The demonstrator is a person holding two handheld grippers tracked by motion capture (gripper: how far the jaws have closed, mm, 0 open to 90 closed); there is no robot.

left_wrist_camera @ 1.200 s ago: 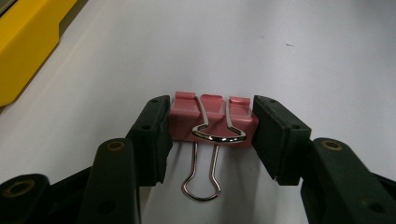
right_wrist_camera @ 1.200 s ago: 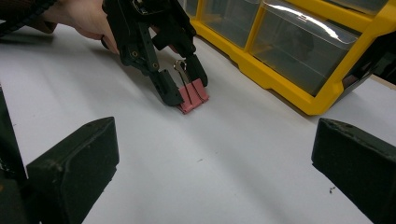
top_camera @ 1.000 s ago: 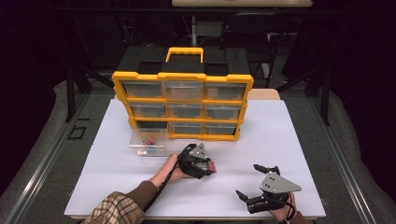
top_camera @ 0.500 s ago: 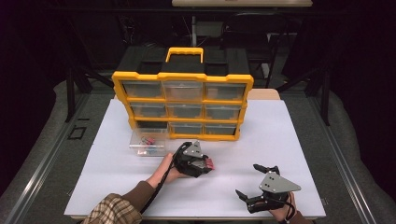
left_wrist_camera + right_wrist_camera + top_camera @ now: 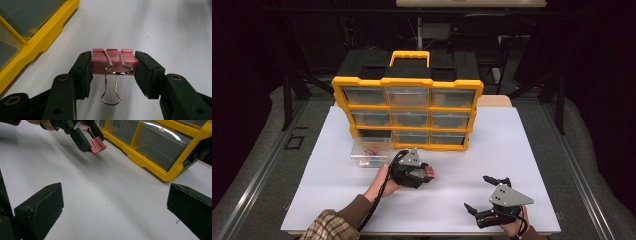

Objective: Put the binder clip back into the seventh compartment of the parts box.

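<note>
A pink binder clip with silver wire handles sits squeezed between the two black jaws of my left gripper, lifted off the white table. From above, the left gripper hangs in the middle of the table with the binder clip at its tip. In the right gripper view the same binder clip shows at the top left, clear of the surface. My right gripper rests near the table's front right edge, its jaws spread wide with nothing between them; its pads frame bare table.
A yellow drawer organiser with clear drawers stands at the back of the white table. One clear drawer lies pulled out on the table left of the left gripper, with small items inside. The organiser's corner is near the right gripper.
My left gripper has risen a little and shifted back towards the organiser with the pink clip in it. The right gripper has kept still.
</note>
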